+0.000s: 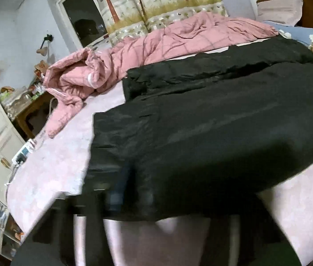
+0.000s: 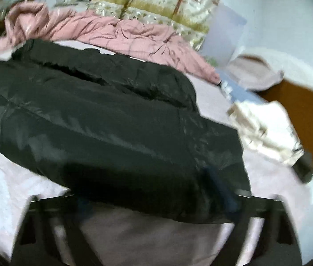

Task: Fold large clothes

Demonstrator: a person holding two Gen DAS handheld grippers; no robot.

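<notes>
Black and slick, the padded coat [image 1: 200, 119] lies spread across the pink bedsheet [image 1: 52, 173], its near hem at six o'clock in both wrist views, and I judge I am at the step of taking that hem to fold it away from me. My left gripper [image 1: 121, 190] and right gripper [image 2: 156, 199] both have hem cloth lying between the jaws, but blur hides whether the pads pinch it, so I cannot tell. Next comes a firm pinch and a lift toward twelve o'clock, where the rumpled pink quilt [image 1: 156, 42] crowds the far edge; bare sheet lies open at nine and three o'clock.
</notes>
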